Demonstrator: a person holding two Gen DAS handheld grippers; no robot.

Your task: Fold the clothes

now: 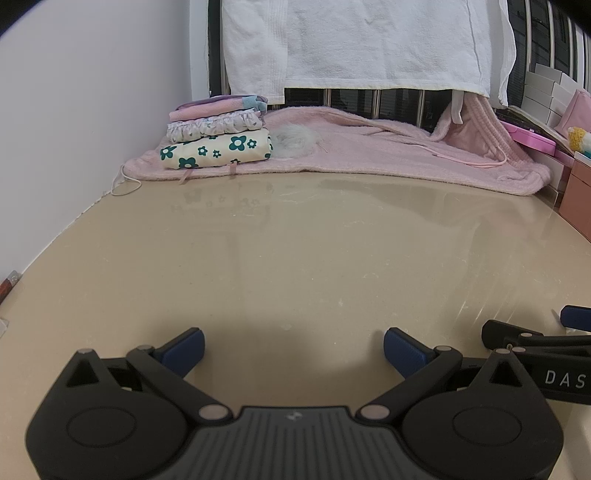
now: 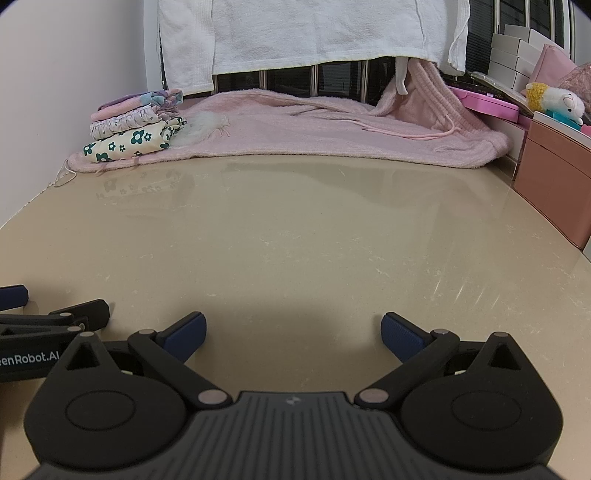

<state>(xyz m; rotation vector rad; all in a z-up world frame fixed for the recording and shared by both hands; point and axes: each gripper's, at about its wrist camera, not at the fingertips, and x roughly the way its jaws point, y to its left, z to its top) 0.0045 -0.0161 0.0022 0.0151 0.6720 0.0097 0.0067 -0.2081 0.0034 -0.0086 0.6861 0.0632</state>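
A fuzzy pink garment (image 1: 369,147) (image 2: 314,125) lies spread across the far side of the beige table (image 1: 295,258) (image 2: 295,240), with a white fur pompom (image 1: 295,142) (image 2: 203,123) on it. On its left end sits a stack of folded clothes (image 1: 218,136) (image 2: 136,125), with a cream flower-print piece at the bottom. My left gripper (image 1: 293,349) rests open near the table's front, nothing between its fingers. My right gripper (image 2: 291,332) is open and empty beside it. Both are far from the clothes.
A white towel (image 1: 369,40) (image 2: 306,29) hangs over a rail behind the table. A white wall (image 1: 92,110) runs along the left. At the right stand a pink-brown drawer box (image 2: 554,177), white boxes (image 2: 517,51) and a plush toy (image 2: 557,99).
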